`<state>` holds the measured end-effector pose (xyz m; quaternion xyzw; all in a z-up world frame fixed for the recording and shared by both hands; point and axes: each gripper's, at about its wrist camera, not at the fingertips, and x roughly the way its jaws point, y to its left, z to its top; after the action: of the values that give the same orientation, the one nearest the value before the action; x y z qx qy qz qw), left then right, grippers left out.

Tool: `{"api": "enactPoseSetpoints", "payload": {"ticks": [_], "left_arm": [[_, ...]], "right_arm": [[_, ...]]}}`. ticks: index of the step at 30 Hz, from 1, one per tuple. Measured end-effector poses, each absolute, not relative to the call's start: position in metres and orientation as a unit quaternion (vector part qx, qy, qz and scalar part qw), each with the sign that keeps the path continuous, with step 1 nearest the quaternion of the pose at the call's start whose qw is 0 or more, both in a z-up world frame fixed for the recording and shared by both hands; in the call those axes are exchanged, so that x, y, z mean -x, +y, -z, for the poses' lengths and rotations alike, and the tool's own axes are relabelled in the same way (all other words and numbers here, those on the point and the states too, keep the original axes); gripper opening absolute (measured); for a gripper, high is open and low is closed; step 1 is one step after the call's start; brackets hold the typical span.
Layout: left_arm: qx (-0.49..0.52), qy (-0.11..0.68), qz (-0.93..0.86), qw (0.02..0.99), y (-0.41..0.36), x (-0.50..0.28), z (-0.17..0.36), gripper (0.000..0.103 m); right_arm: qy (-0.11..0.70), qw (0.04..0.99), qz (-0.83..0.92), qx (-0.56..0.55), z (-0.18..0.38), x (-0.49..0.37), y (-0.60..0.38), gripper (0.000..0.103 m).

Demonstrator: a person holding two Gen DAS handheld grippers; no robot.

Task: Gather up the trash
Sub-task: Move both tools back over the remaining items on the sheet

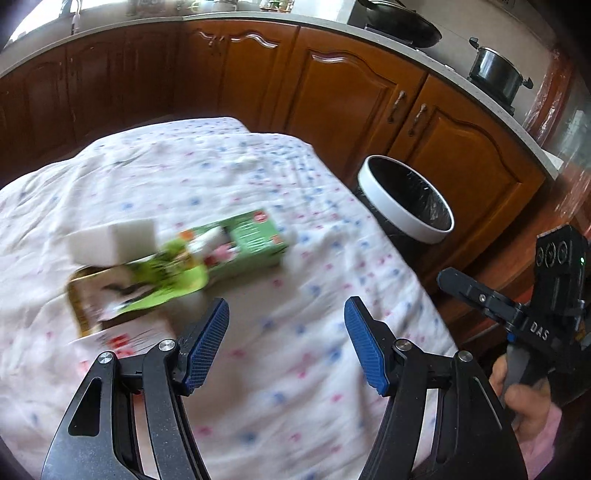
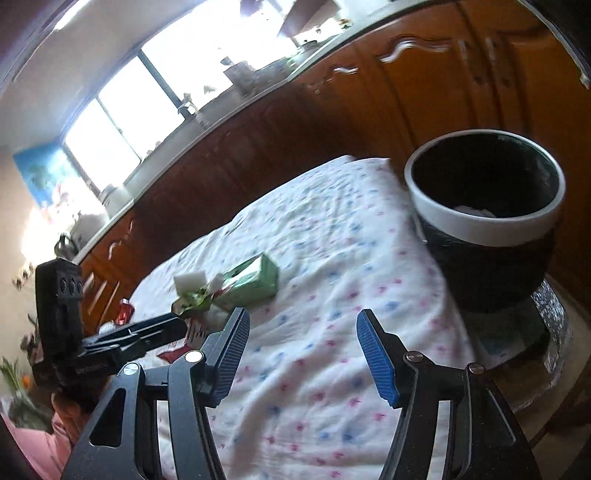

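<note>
A green carton [image 1: 245, 240] lies on the flowered tablecloth [image 1: 221, 177] next to a white block [image 1: 114, 240], a crumpled green wrapper [image 1: 162, 280] and a gold-edged packet [image 1: 85, 306]. My left gripper [image 1: 286, 339] is open and empty, just in front and to the right of this pile. A white-rimmed bin with a black liner [image 1: 406, 199] stands off the table's right edge. In the right wrist view my right gripper [image 2: 303, 350] is open and empty above the cloth, with the carton [image 2: 255, 282] ahead left and the bin [image 2: 484, 192] ahead right. Something white lies in the bin.
Wooden kitchen cabinets [image 1: 332, 81] run behind the table, under a counter with a wok [image 1: 399, 22] and a steel pot [image 1: 496, 70]. A red and white paper [image 1: 129, 338] lies by my left fingers. The right gripper's body [image 1: 535, 314] shows at the table's right side.
</note>
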<state>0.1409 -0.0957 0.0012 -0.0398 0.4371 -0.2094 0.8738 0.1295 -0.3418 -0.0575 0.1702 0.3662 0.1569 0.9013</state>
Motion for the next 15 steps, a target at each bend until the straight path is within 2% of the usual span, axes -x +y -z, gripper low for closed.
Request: {"api": "enactPoseSetpoints", "payload": {"ticks": [3, 5, 9, 11, 15], "left_arm": [[0.034, 0.432, 0.204, 0.878, -0.077, -0.135, -0.002, 0.066], [0.028, 0.428, 0.200, 0.881, -0.064, -0.132, -0.002, 0.066], [0.015, 0.428, 0.179, 0.886, -0.038, -0.131, 0.001, 0.066], [0.018, 0.430, 0.176, 0.885, -0.024, -0.132, 0.003, 0.067], [0.003, 0.435, 0.171, 0.884, -0.007, -0.134, 0.008, 0.070]], "right_arm": [[0.372, 0.900, -0.175, -0.142, 0.056, -0.136, -0.326, 0.067], [0.375, 0.900, -0.188, -0.116, 0.054, -0.142, -0.315, 0.074], [0.376, 0.899, -0.219, -0.043, 0.048, -0.155, -0.286, 0.081], [0.371, 0.898, -0.236, -0.001, 0.046, -0.162, -0.273, 0.087], [0.365, 0.887, -0.267, 0.089, 0.047, -0.178, -0.245, 0.090]]}}
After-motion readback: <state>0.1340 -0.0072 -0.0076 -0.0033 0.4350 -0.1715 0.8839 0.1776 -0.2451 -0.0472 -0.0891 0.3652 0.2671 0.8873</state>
